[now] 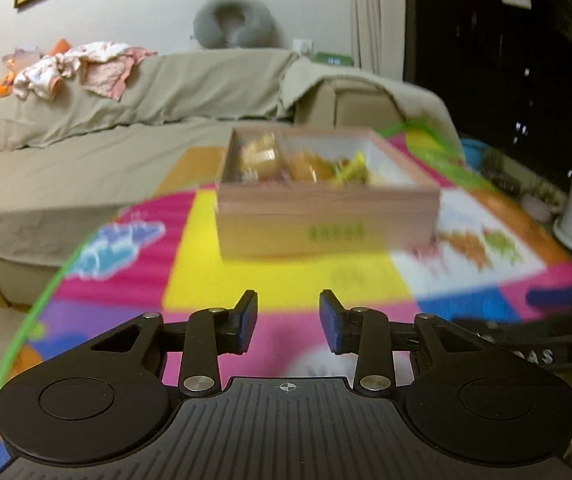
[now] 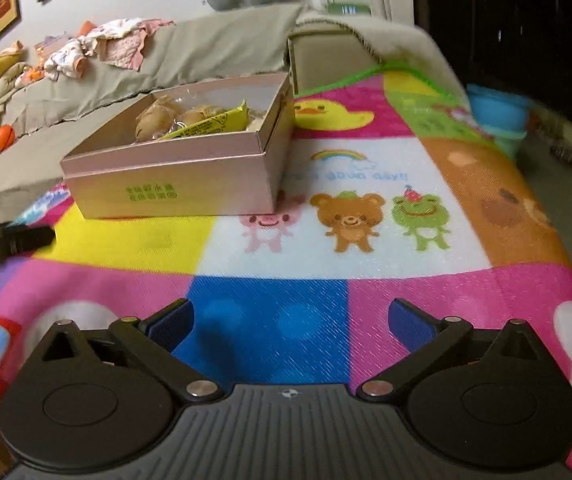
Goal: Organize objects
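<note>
Both claws are spread and empty: the left claw [image 1: 288, 320] partway, the right claw [image 2: 290, 326] wide. The box [image 2: 173, 184] sits ahead on the mat [image 2: 269, 320]; a hasty reach could shove it or crush its wall.

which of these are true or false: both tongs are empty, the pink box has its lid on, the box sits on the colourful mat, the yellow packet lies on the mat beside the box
1. Both the left tongs and the right tongs are empty: true.
2. The pink box has its lid on: false, it is open on top.
3. The box sits on the colourful mat: true.
4. The yellow packet lies on the mat beside the box: false, it is inside the box.
</note>
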The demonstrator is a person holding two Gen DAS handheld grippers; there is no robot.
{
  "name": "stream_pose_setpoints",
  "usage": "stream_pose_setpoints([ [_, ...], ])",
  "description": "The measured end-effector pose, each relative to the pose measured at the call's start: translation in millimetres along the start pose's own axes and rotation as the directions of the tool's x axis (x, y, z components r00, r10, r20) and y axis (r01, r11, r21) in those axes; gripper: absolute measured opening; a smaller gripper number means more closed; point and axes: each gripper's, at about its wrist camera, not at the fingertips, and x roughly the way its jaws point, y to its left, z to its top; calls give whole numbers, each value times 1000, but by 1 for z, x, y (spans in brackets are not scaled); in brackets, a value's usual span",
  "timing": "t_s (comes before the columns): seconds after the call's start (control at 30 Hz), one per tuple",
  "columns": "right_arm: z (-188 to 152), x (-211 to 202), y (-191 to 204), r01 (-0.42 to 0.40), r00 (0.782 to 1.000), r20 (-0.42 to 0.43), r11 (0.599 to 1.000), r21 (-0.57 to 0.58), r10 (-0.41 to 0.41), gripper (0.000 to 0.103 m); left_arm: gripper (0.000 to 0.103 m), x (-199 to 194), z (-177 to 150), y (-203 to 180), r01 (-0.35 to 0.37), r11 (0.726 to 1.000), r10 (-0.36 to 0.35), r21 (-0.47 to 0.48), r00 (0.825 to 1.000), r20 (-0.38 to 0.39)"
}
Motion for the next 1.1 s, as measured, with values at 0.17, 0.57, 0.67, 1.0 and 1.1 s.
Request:
stream_pose_setpoints([
  [0.17,-2,1,8,54,999,1,998,-20,-54,103,38,8,-11,-10,-23,1000,23,-15,1000,7],
  [0.57,-5,3,4,105,992,89,988,-115,-95,103,38,19,-22,-11,-35,999,36,-28,999,21],
  [0.67,-7,5,-4,106,989,109,993,-48,-100,103,38,20,-24,-14,-42,999,42,-16,998,36],
  [1.0,-6,6,-12,103,990,100,995,10,-104,103,38,22,-25,-15,-42,999,43,-16,998,54],
  [1.1,-5,6,-13,104,990,98,995,10,-104,103,38,22,-25,-15,-43,999,44,-15,998,54],
])
